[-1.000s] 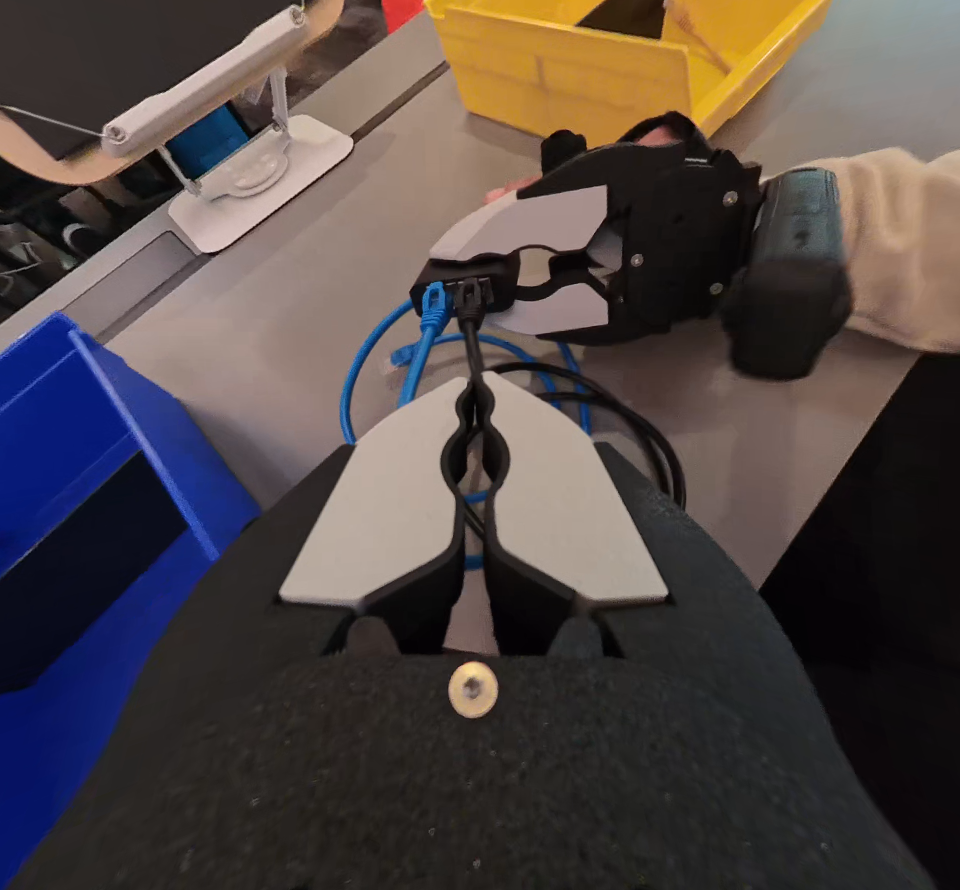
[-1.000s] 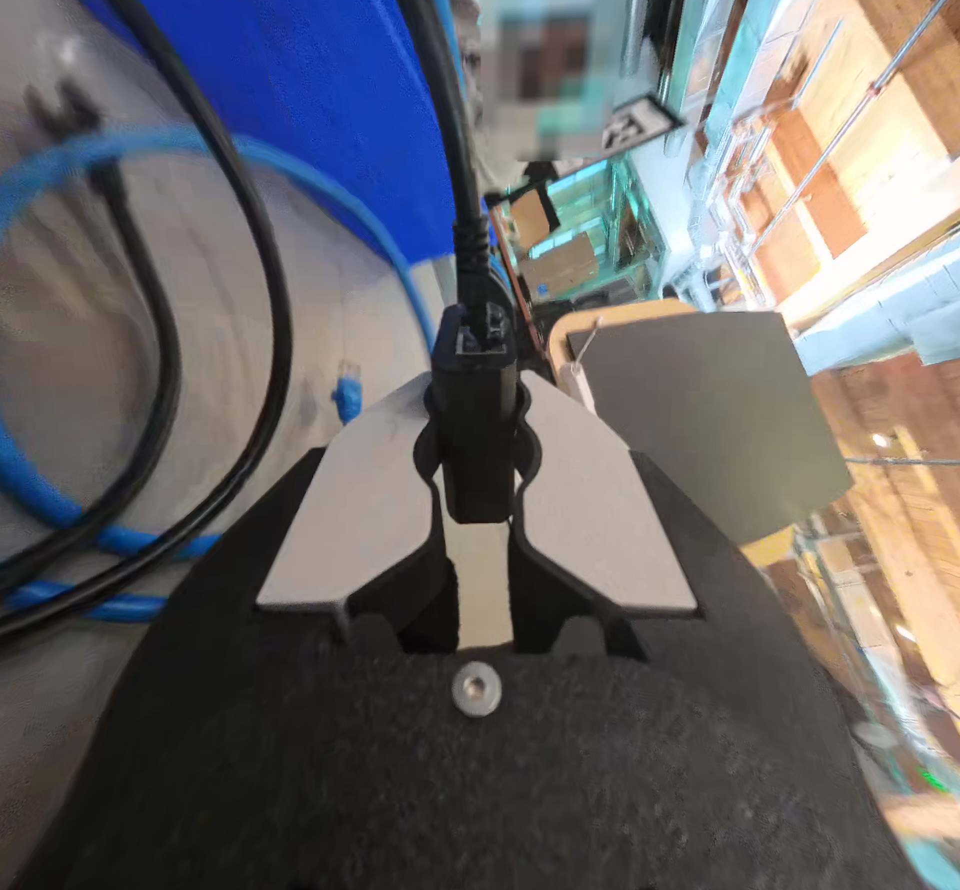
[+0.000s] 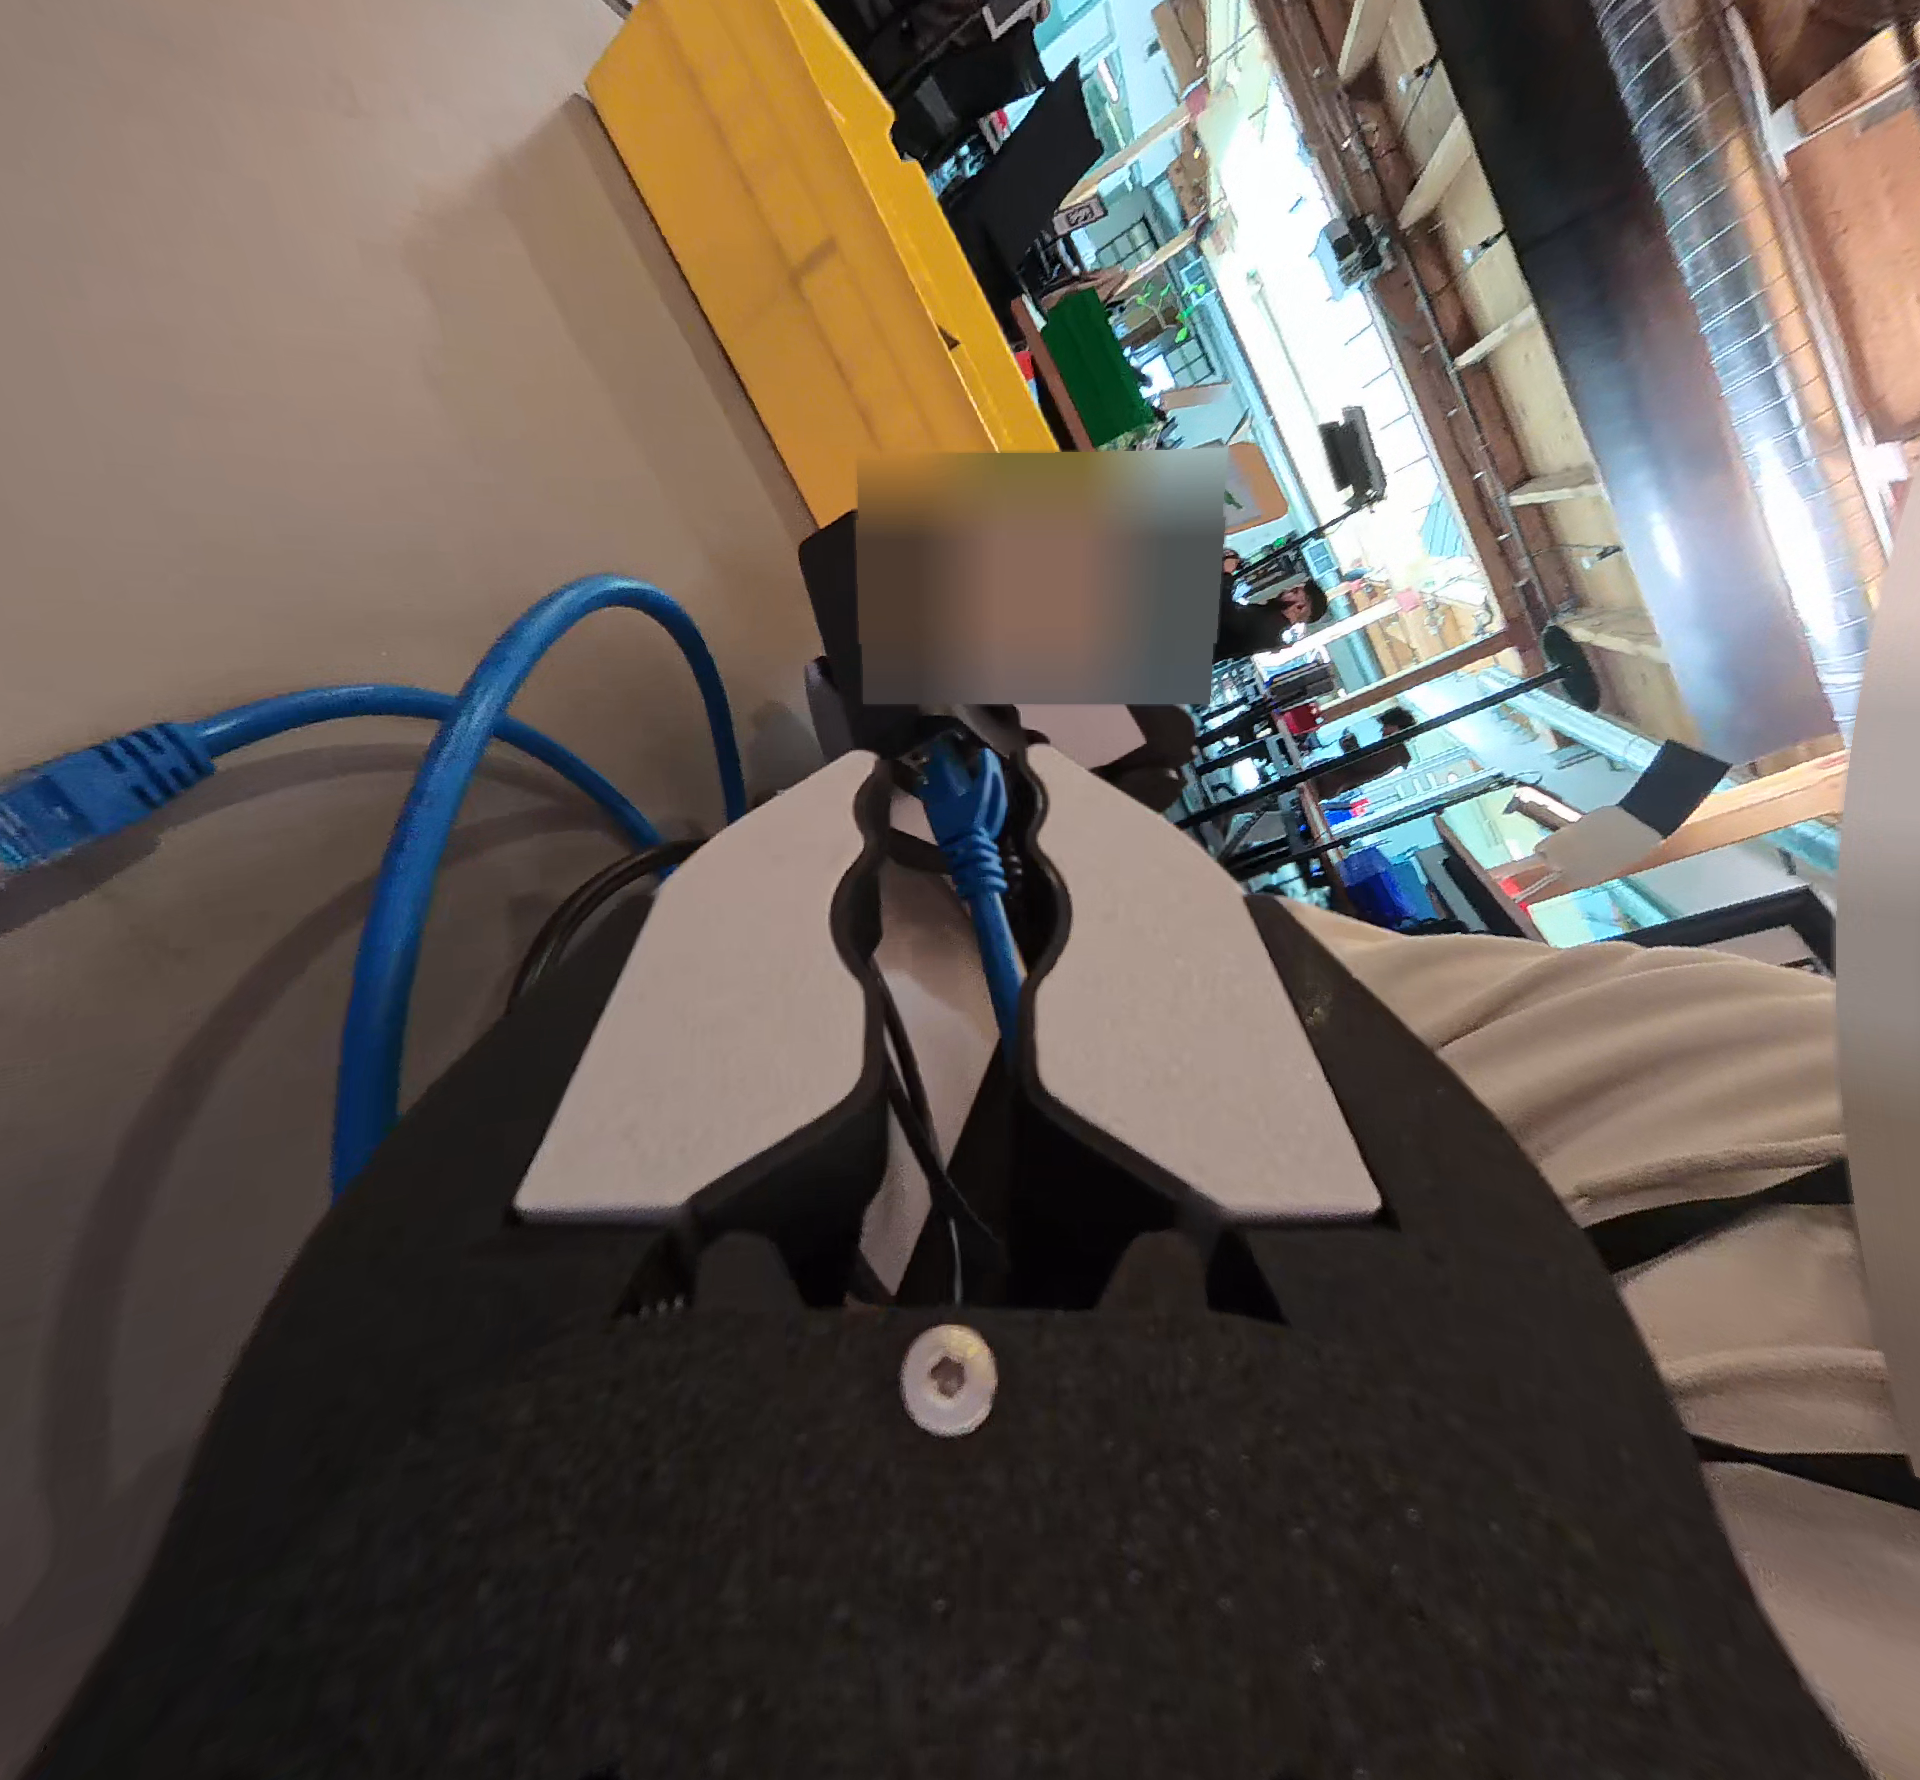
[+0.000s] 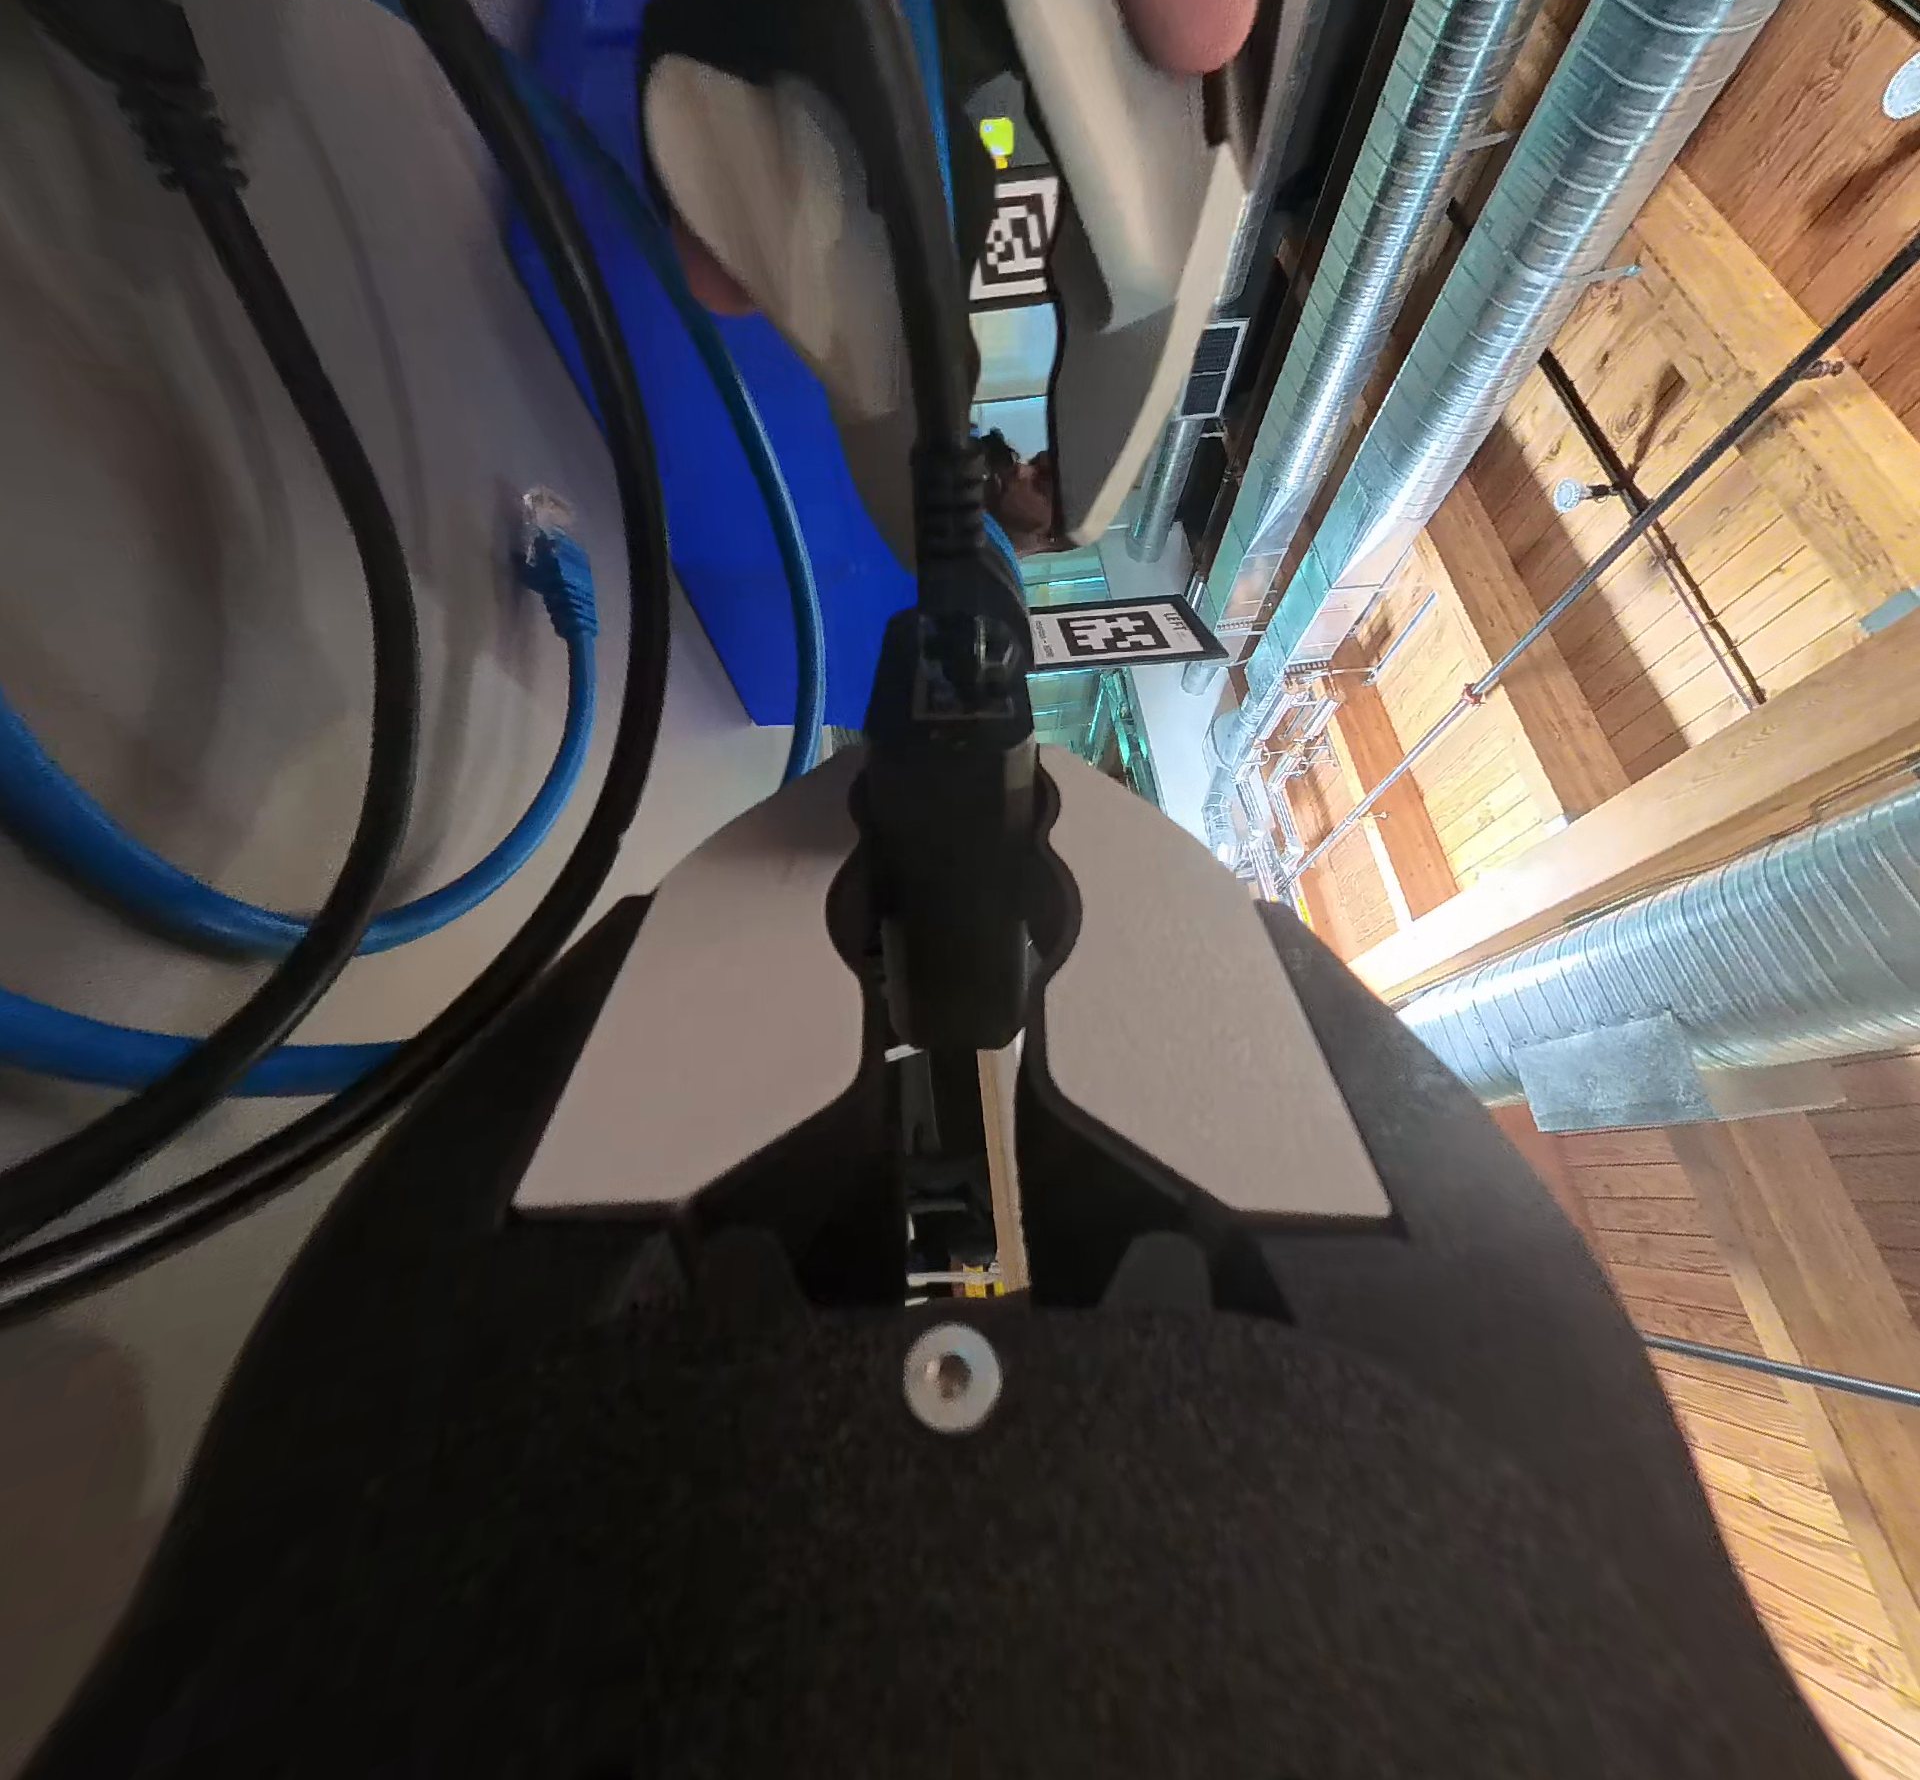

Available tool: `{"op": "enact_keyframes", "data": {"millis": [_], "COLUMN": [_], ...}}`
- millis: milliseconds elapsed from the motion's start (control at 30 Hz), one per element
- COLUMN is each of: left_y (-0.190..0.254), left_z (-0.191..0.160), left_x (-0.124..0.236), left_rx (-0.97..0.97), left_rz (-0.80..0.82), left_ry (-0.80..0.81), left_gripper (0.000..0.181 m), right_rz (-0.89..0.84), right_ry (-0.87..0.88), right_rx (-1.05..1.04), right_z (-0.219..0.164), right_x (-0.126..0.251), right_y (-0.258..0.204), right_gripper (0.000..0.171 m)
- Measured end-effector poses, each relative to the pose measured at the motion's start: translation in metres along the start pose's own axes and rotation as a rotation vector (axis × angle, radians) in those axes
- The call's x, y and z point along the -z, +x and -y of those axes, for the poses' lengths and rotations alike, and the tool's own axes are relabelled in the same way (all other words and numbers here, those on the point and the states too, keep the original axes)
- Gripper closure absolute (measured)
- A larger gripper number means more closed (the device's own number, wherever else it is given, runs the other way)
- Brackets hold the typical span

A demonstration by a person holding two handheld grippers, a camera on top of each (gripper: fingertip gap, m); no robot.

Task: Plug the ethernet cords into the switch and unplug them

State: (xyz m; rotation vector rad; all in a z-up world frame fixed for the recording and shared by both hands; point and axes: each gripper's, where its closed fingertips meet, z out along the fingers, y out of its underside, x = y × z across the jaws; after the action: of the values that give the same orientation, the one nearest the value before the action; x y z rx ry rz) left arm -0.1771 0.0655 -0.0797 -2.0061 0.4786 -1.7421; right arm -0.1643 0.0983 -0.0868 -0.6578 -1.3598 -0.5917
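The right claw is clamped on the black switch, holding it off the worktop with its ports facing away from the wrist. A black cord is plugged into the switch and runs off toward 12 o'clock. In the left wrist view, the left claw stands spread around the blue cord, whose plug sits at the switch just under the blurred patch; the fingers are not yet squeezing it. The cord's other plug lies loose on the worktop at 9 o'clock.

To do this well, I would close the left claw on the blue boot, right behind the plug, not on the soft cable. Then keep the right claw steady and work along the port axis, so the latch tab is not bent sideways.
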Motion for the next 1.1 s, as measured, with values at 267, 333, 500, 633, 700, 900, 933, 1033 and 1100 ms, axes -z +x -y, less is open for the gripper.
{"op": "enact_keyframes", "data": {"millis": [267,333,500,633,700,900,933,1033,1100], "left_y": [0.000,-0.001,-0.005,-0.004,-0.004,-0.005,-0.005,-0.006,-0.002], "left_z": [-0.009,-0.009,-0.011,-0.011,-0.011,-0.010,-0.010,-0.011,-0.009], "left_x": [-0.003,-0.003,-0.003,-0.005,-0.005,-0.005,-0.005,-0.003,-0.003], "left_rx": [0.004,0.000,0.043,0.124,0.161,0.099,0.043,-0.142,-0.259], "left_rz": [-0.009,-0.007,-0.023,-0.057,-0.073,-0.030,-0.002,0.092,0.146], "left_ry": [-0.041,-0.043,-0.039,-0.016,-0.004,0.028,0.020,-0.043,-0.058], "left_gripper": [0.169,0.169,0.166,0.164,0.167,0.167,0.167,0.169,0.170], "right_rz": [0.010,0.014,0.028,0.029,0.029,0.021,0.021,0.007,-0.017], "right_ry": [0.003,0.003,0.000,-0.012,-0.010,-0.043,-0.054,-0.077,-0.079], "right_rx": [0.016,0.018,0.018,0.019,0.022,0.021,0.025,0.009,-0.016], "right_z": [0.005,0.005,0.005,0.004,0.004,0.002,0.003,0.005,0.006], "right_x": [0.000,-0.001,-0.001,-0.002,-0.002,-0.002,-0.002,-0.003,-0.003], "right_y": [-0.003,-0.003,-0.006,-0.006,-0.006,-0.004,-0.004,-0.002,0.004], "right_gripper": [0.147,0.147,0.147,0.146,0.147,0.147,0.147,0.146,0.146]}}
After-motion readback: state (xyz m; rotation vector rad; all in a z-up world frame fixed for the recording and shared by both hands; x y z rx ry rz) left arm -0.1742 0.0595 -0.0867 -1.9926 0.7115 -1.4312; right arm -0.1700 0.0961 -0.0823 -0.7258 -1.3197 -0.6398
